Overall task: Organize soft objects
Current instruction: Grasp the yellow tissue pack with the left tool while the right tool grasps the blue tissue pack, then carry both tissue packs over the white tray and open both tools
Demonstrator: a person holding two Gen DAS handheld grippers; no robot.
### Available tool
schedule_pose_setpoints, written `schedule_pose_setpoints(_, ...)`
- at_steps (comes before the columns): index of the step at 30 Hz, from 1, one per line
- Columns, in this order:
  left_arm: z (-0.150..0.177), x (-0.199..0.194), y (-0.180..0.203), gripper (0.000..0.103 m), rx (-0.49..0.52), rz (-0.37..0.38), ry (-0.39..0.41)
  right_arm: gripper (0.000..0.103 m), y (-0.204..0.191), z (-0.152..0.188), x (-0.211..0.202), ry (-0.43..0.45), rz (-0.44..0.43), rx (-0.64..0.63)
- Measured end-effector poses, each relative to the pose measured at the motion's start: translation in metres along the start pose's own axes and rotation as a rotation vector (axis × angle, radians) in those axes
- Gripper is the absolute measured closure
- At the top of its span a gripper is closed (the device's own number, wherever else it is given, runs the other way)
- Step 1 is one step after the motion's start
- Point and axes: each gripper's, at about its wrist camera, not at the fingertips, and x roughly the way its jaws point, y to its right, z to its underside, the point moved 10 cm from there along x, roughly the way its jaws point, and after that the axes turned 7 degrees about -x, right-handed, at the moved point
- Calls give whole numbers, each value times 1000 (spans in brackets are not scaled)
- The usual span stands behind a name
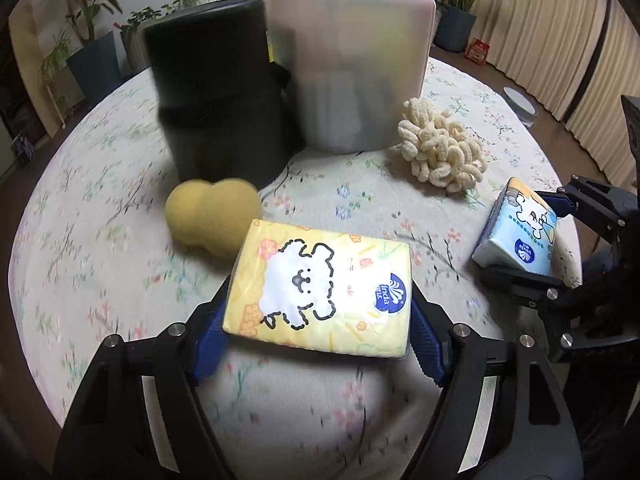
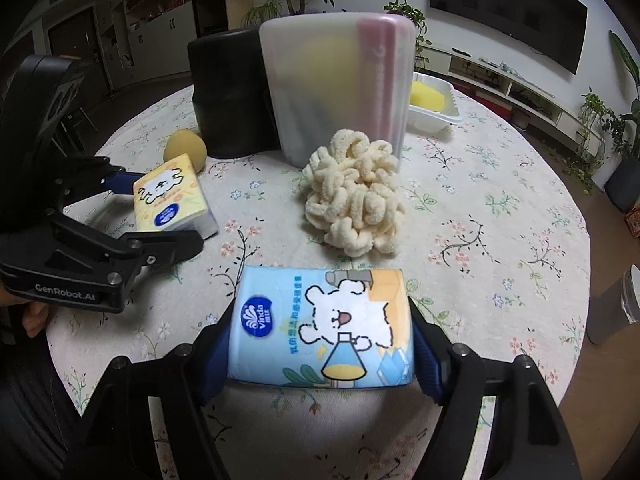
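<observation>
On the tabletop (image 1: 100, 168), each claw grips a tissue pack: left claw (image 1: 320, 316) yellow pack (image 1: 320, 284), right claw (image 2: 322, 344) blue pack (image 2: 324, 324). Grasping looks done. Next probably comes lifting both toward the frosted bin (image 2: 336, 80).

dim indoor light, fisheye bending at dark edges, left view motion-blurred, soft shadows

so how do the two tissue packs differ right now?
The yellow tissue pack sits between the left gripper's pads and has a fluffy white animal drawn in black outline. The blue tissue pack sits between the right gripper's pads and shows a white bear with a flask. The yellow one lies nearer the yellow sponge. Shared: Vinda logo, soft wrap, similar size, both on the floral tablecloth.
</observation>
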Motion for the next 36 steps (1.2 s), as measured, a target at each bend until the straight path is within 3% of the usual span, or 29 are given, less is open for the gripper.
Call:
schedule_pose_setpoints(7, 28, -24, -5, 28, -61, 18, -8, 27, -12, 7, -21, 0, -1, -10)
schedule_pose_setpoints(13, 29, -49, -11, 28, -105, 25, 27, 27, -7, 7, -48, 16, -19, 13)
schedule_pose_setpoints(19, 2, -77, -23, 28, -107, 8, 89, 27, 15, 1, -75, 33, 1, 32)
schedule_pose_setpoints(28, -48, -97, -78, 28, -126, -56, 145, 27, 87, -23, -97, 55, 83, 70)
schedule_pose_setpoints(36, -123, -96, -134, 28, -130, -111, 174, 27, 168, -56, -95, 50, 167, 95)
